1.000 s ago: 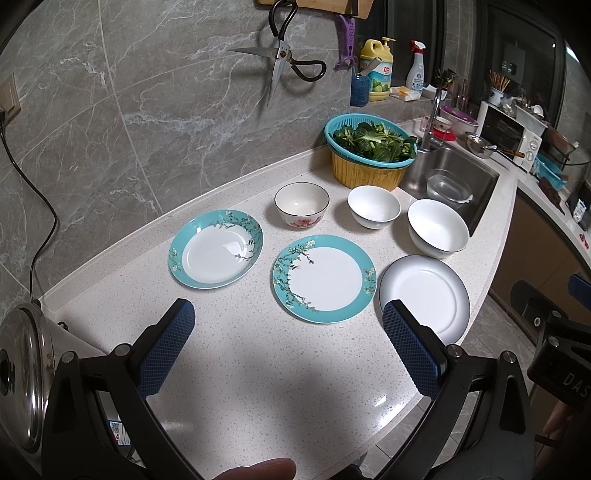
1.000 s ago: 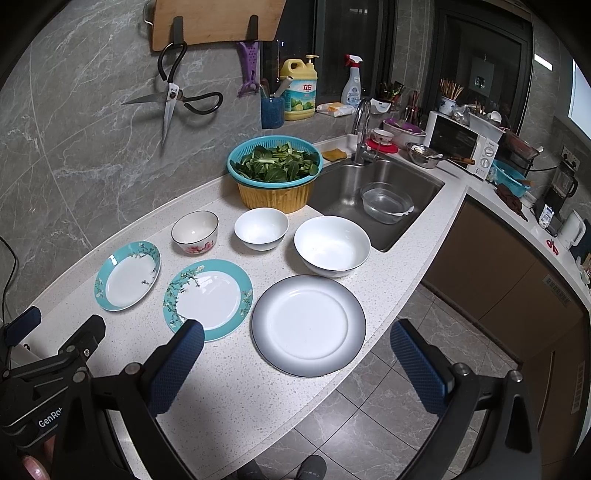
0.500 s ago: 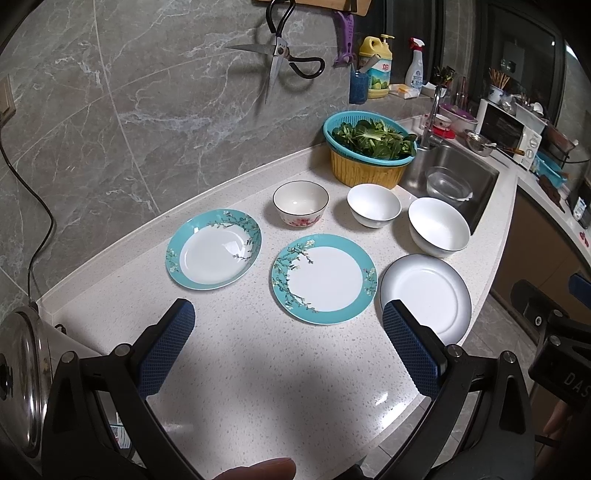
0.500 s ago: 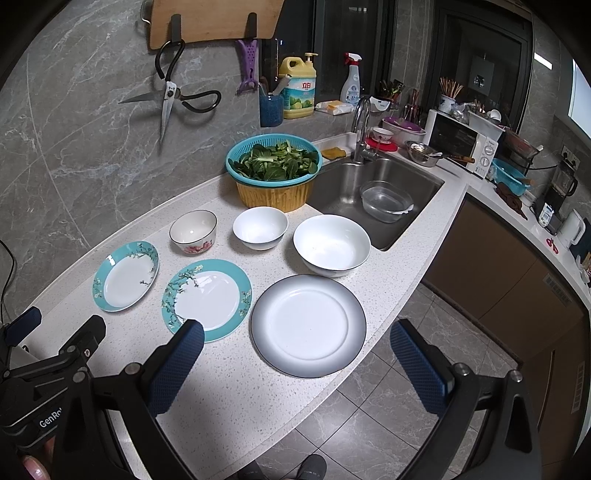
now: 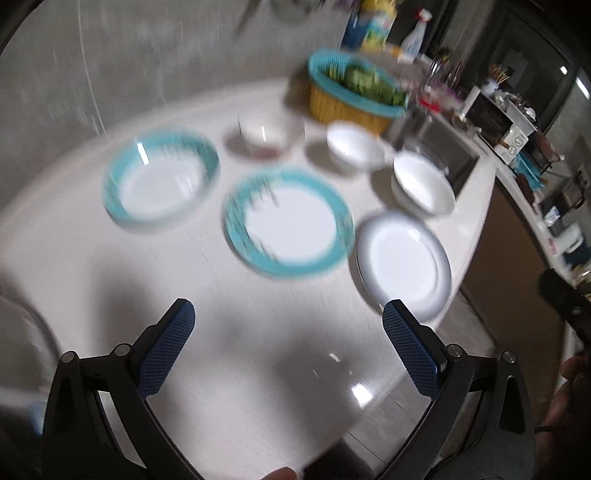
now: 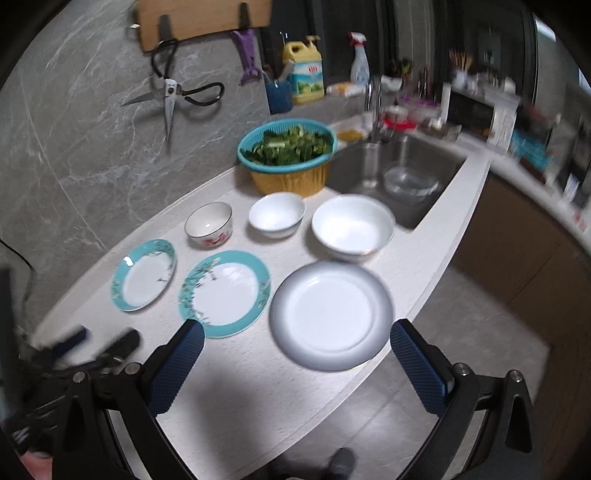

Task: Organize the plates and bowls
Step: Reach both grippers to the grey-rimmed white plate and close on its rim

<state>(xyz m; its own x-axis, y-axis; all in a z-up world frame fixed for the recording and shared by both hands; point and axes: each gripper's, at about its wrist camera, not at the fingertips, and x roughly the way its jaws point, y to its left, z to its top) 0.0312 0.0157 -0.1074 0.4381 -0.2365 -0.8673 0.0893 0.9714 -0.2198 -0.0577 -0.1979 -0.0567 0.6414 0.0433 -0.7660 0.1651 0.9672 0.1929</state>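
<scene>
1. Hovering above the near edge of the white countertop (image 6: 258,373): right gripper (image 6: 295,354), blue-padded tongs spread wide apart, nothing between them.
2. Hovering likewise over the near part of the counter: left gripper (image 5: 288,339), tongs wide apart and empty; view heavily motion-blurred.
3. Lying flat on the near right of the counter, between the right tongs in the right wrist view: grey-rimmed white plate (image 6: 330,314), close to the counter's front edge.
4. Sitting just left of it, almost touching: larger teal-rimmed floral plate (image 6: 225,291).
5. Resting further left, slightly apart: smaller teal-rimmed floral plate (image 6: 144,275).
6. Standing in a far row behind the plates, left to right: small bowl with red flower pattern (image 6: 209,224), small white bowl (image 6: 277,214), large white bowl (image 6: 352,227), all upright and apart from one another.
7. Placed far behind the bowls, near the sink (image 6: 402,162): teal colander of leafy greens (image 6: 287,147) nested in a yellow basket (image 6: 291,181).
8. Lying inside the sink: clear glass bowl (image 6: 408,181).
9. Hanging on the grey marble wall at far left: kitchen scissors (image 6: 170,92), below a wooden cutting board (image 6: 203,18).
10. Standing on the far ledge: yellow detergent jug (image 6: 304,72) and spray bottle (image 6: 360,61).
11. Showing at the left wrist view's bottom edge: a fingertip (image 5: 279,473).
</scene>
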